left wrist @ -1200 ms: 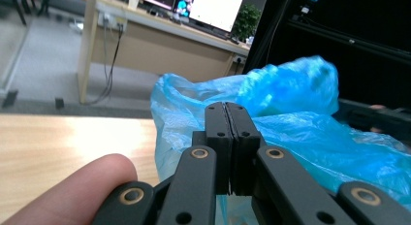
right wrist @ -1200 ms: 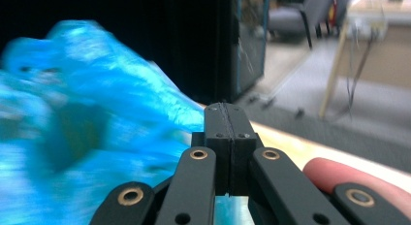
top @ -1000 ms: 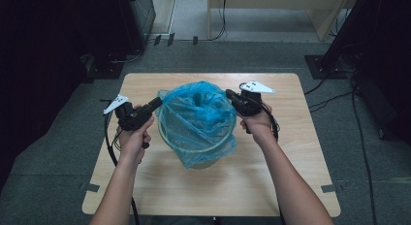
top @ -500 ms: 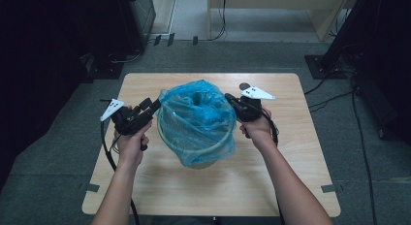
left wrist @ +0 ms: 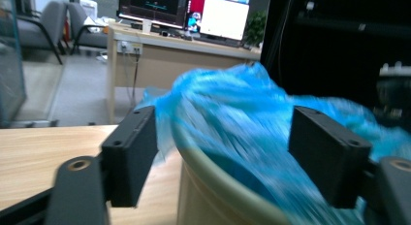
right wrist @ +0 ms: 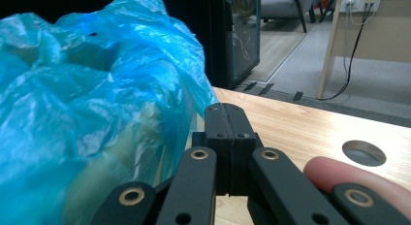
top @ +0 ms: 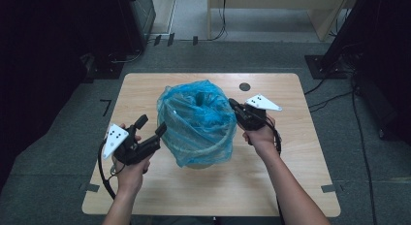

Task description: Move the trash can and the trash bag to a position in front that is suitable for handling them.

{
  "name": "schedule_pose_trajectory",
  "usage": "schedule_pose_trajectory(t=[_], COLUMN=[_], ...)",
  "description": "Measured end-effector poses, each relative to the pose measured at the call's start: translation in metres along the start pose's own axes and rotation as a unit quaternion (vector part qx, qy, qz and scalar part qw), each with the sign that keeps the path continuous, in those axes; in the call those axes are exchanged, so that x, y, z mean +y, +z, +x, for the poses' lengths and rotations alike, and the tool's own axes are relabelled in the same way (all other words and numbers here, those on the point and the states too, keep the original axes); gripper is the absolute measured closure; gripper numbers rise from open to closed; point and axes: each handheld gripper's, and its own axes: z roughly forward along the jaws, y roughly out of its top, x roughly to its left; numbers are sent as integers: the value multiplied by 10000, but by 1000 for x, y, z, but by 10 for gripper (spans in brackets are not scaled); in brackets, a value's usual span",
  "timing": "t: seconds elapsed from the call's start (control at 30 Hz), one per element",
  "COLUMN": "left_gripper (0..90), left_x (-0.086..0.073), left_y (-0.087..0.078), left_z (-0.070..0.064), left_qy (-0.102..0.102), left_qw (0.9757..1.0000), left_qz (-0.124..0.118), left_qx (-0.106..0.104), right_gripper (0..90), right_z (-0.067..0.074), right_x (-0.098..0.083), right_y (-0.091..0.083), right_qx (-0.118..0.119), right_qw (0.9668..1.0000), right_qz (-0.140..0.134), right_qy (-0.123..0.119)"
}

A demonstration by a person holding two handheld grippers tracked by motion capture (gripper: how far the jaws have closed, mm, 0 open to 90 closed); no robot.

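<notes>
A crumpled blue plastic bag (top: 196,120) lines and spills over a pale round bin (left wrist: 218,186) in the middle of the wooden table (top: 291,176). My left gripper (top: 152,124) sits at the bag's lower left, just off the film. Its jaws have just been opening and now stand wide apart, with the bag (left wrist: 252,118) and the bin rim seen between them but not pressed. My right gripper (top: 233,104) is at the bag's right side, its jaws shut tight together (right wrist: 228,111). The blue film (right wrist: 97,89) lies against their left side, and I see none between the pads.
A round hole (top: 245,87) is cut in the table behind the right gripper. Bare wood lies along the near edge and both sides of the bin. Dark cabinets, a desk's legs and cables stand on the floor beyond the far edge.
The left gripper has let go of the bag's left side, opened, and drawn back toward the near left. The right gripper has shifted slightly nearer, still shut.
</notes>
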Motion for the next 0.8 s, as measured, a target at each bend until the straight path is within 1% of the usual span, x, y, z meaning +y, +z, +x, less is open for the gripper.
schedule_pose_trajectory(t=[0.07,0.1,0.17,0.2,0.23,0.27,0.37,0.4,0.43,0.47,0.5,0.53,0.57,0.6,0.63,0.67,0.73,0.77,0.8], left_gripper=[198,188,187,186,187,192,246,295,429,488,579,649,655,644,600,527,327,254,208], left_x=[-8,-13,-19,-19,-19,-19,-22,-24,-25,-27,-29,-29,-30,-31,-32,-33,-35,-37,-39], left_y=[-5,-8,-13,-15,-19,-22,-29,-33,-34,-36,-38,-39,-41,-43,-44,-44,-41,-39,-38], left_z=[-7,-9,-8,-8,-7,-7,-4,-3,-2,0,1,2,2,2,1,-1,-4,-5,-6], left_qy=[177,227,26,-4,27,40,36,66,84,57,36,7,-55,-107,-169,-226,-320,-325,-294], left_qw=[9998,9997,9999,9999,10000,10000,10000,10000,10000,10000,10000,9999,9997,9993,9986,9982,9977,9974,9970], left_qz=[32,103,40,20,-10,-23,-5,-32,-36,-44,-34,-65,-127,-175,-233,-235,-150,-103,-61], left_qx=[30,-8,-140,-133,-64,-38,-26,8,-1,-20,-64,-124,-218,-319,-434,-504,-579,-639,-716], right_gripper=[900,900,900,900,900,900,900,900,900,900,900,900,900,900,900,900,900,900,900], right_z=[1,1,1,1,1,0,0,0,0,0,-1,-1,-2,-2,-2,-3,-2,-2,-1], right_x=[-2,-2,-3,-3,-4,-4,-4,-4,-4,-4,-4,-4,-5,-5,-6,-6,-7,-9,-9], right_y=[-4,-5,-11,-13,-14,-16,-22,-23,-26,-26,-27,-28,-29,-29,-30,-31,-32,-33,-33], right_qx=[-14,-23,-18,-20,-29,-30,-30,-26,-27,-29,-37,-50,-57,-65,-67,-63,-47,-38,-33], right_qw=[10000,10000,10000,9999,9999,9999,9997,9997,9997,9996,9996,9996,9996,9995,9994,9994,9992,9992,9992], right_qz=[-17,-44,-93,-115,-121,-152,-212,-224,-237,-250,-253,-256,-263,-276,-287,-298,-318,-323,-323], right_qy=[-10,-19,25,40,49,45,78,98,107,96,99,107,113,142,162,172,224,224,224])
